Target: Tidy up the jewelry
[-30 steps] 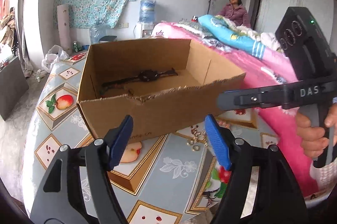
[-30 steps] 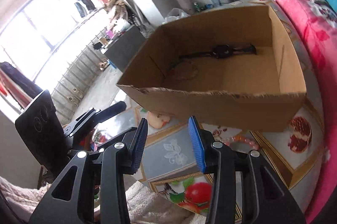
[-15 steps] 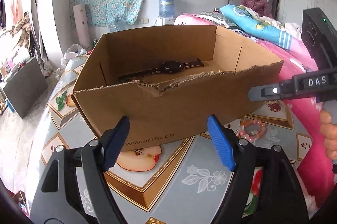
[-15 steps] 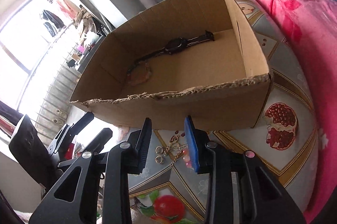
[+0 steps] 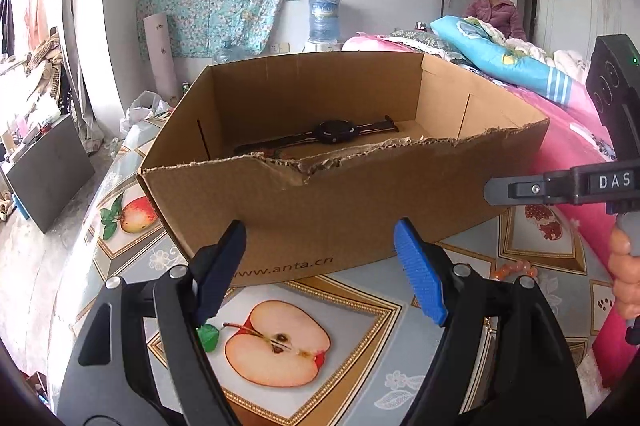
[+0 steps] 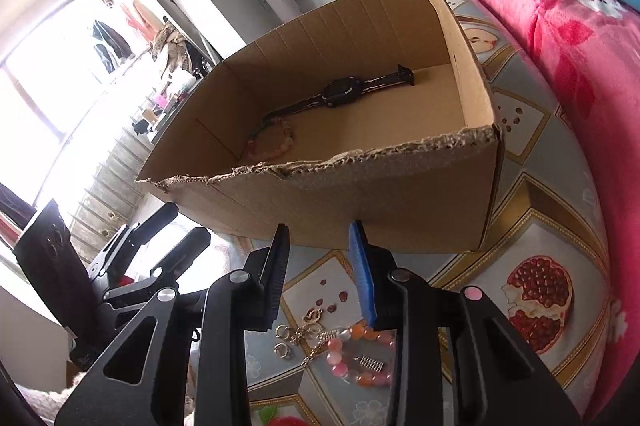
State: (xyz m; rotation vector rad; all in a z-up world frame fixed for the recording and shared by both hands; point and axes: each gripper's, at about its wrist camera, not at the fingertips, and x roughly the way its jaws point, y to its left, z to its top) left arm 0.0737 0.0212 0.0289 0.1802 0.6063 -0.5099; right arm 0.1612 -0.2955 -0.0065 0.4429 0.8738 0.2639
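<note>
- Daylight enters from the window [image 6: 48,74], which is blown out to white, left of the cardboard box [image 6: 360,194].
- Box interior evenly lit; soft shadow beneath its near wall on the tablecloth [image 5: 360,298].
- Both views sharp around the box; strong fisheye bending and dark vignette towards the corners.
- No motion blur noted.

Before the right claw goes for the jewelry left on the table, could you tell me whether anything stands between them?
Nothing visible does: the right claw hangs open over the beaded bracelet and small rings, which lie bare on the tablecloth before the cardboard box.
</note>
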